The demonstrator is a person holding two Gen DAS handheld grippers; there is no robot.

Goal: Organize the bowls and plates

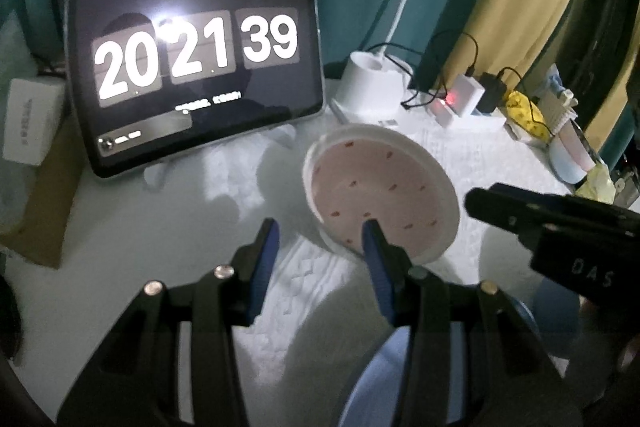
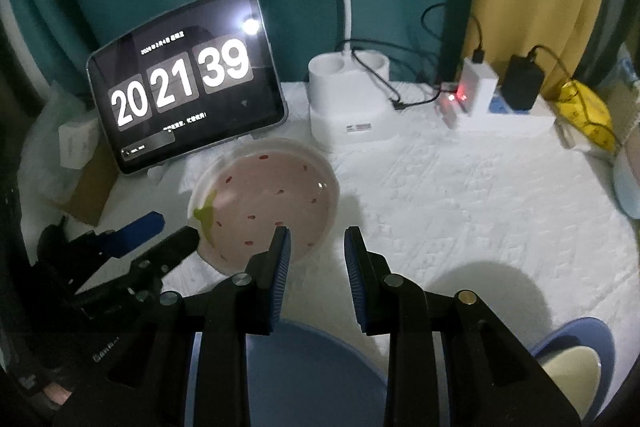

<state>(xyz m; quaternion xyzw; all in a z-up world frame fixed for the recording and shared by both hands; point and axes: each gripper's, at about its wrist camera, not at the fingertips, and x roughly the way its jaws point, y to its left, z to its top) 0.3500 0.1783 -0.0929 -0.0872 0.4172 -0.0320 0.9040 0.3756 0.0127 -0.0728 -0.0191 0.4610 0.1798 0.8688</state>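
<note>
Both claws stand with jaws apart and nothing between them: the left gripper [image 1: 320, 233] at the near-left edge of the pink plate [image 2: 266, 199], the right gripper [image 2: 318, 239] at its near-right edge; the plate lies on the white tablecloth [image 2: 460, 195]; behind the plate leans a tablet clock [image 2: 184, 91]; nearer than the plate sits a blue plate [image 2: 312, 367]; to its right, a small blue bowl [image 2: 576, 363].
</note>
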